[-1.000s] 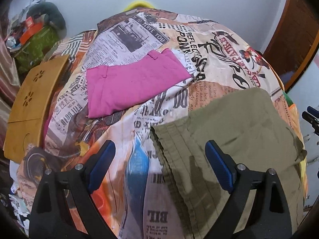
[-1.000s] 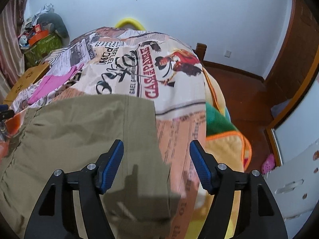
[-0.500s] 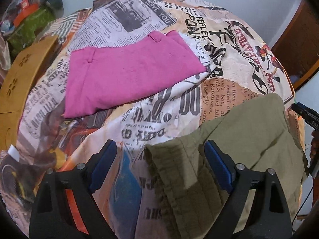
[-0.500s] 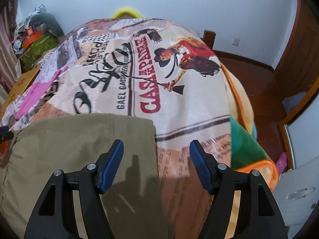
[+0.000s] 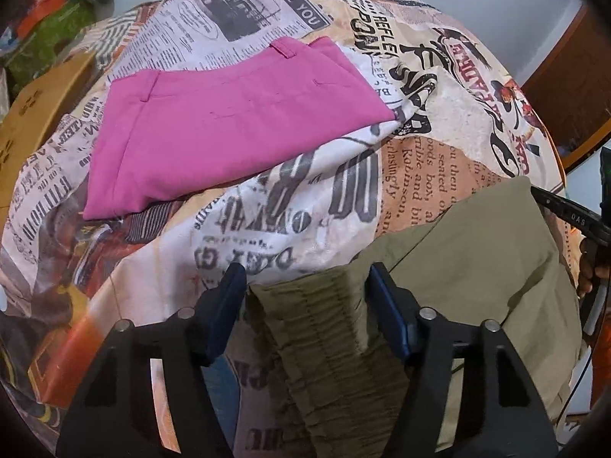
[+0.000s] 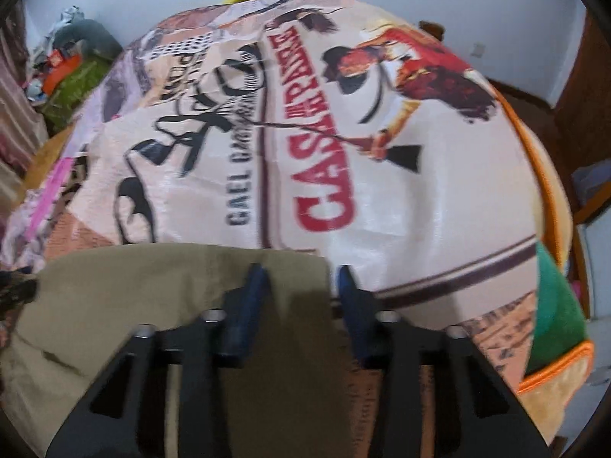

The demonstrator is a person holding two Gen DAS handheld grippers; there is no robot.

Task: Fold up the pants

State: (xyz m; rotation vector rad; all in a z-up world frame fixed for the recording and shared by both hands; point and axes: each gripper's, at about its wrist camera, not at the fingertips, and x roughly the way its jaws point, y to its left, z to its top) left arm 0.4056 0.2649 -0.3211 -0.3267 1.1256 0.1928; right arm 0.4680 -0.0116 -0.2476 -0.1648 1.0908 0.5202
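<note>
Olive-green pants (image 5: 469, 252) lie on a bed with a newspaper-print cover (image 5: 305, 198). My left gripper (image 5: 303, 286) straddles the gathered elastic waistband (image 5: 328, 328) at the pants' far left corner, its jaws narrowed around the bunched cloth but still apart. In the right wrist view the pants (image 6: 114, 305) fill the lower left. My right gripper (image 6: 299, 282) straddles their far right corner, jaws narrowed and still apart. The right gripper's arm shows at the left view's right edge (image 5: 573, 213).
Folded pink pants (image 5: 229, 129) lie on the bed beyond the olive pair. A wooden lap table (image 5: 34, 126) and cluttered bags (image 5: 49, 26) stand left of the bed. The bed's right edge drops to a wooden floor (image 6: 534, 95) with a green and orange blanket (image 6: 553, 324).
Both grippers have moved forward and down onto the pants' far corners, and both pairs of jaws have narrowed around the cloth. The right view is now blurred by motion.
</note>
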